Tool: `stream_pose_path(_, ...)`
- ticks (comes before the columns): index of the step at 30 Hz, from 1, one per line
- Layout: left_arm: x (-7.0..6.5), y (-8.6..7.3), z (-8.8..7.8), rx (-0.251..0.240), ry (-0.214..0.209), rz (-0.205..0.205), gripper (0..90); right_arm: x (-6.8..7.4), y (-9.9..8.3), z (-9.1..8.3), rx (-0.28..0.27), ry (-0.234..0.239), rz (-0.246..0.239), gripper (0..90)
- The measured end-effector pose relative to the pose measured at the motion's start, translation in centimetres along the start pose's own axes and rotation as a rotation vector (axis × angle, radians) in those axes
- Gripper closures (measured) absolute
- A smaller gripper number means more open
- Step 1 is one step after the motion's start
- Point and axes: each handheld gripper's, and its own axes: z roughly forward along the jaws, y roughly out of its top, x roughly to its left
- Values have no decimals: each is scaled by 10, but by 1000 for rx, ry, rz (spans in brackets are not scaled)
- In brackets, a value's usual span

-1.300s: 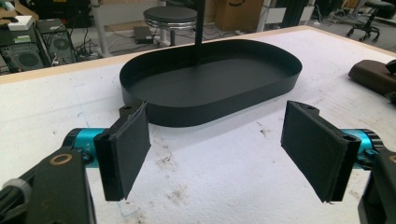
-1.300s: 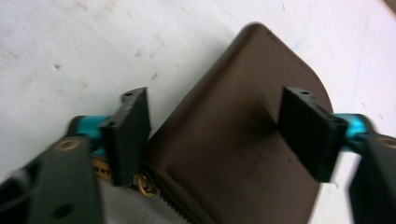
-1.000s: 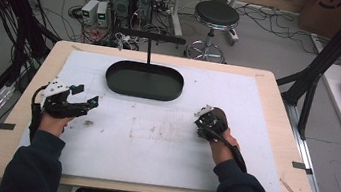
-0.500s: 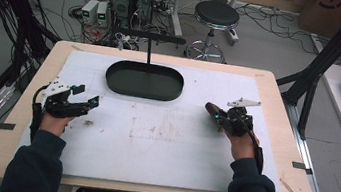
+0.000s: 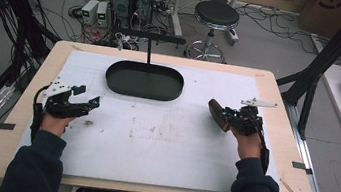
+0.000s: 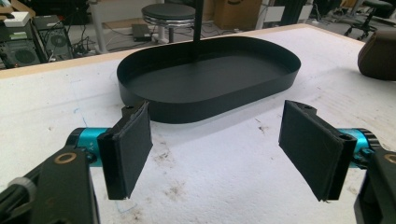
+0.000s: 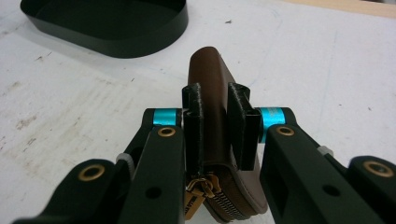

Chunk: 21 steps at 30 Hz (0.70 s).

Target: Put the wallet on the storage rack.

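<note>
The right gripper is squeezing a brown zip pouch. Its two black pads press on the pouch's flat sides, one on each side. The pouch stands up on its thin edge between them. A gold zip pull hangs at the end nearest the camera. From above, the right gripper sits at about 3 o'clock on the table, and the brown zip pouch sticks out of it toward 10 o'clock. I cannot tell if the pouch is touching the white mat or is just above it.

The pouch looks like soft leather with a smooth skin. It is probably light, and it might slip a bit. It seems a little puffy, so it may squash if pinched hard. The flat sides near the middle look like the best place to hold it, and that is where the pads are now. Holding it by the zip would be wobbly.

The left gripper is wide open with nothing in it. From above, the left gripper is at about 9 o'clock on the table.

A black oval tray sits at 12 o'clock, with nothing in it. A thin black post stands behind it.
</note>
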Motion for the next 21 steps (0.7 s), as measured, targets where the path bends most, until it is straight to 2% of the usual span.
stream_pose_path(4, -1, 0, 0, 4, -4, 4, 254, -8, -3, -5, -13, -34, 23, 756)
stream_pose_path(7, -1, -1, 1, 5, -5, 1, 254, -13, -4, -7, -17, -41, 46, 745)
stream_pose_path(14, -1, -1, 2, 11, -7, 1, 256, -28, -9, -10, -37, -25, 126, 724)
stream_pose_path(21, -2, -2, 3, 15, -11, 3, 256, -29, -10, -10, -43, -25, 135, 683)
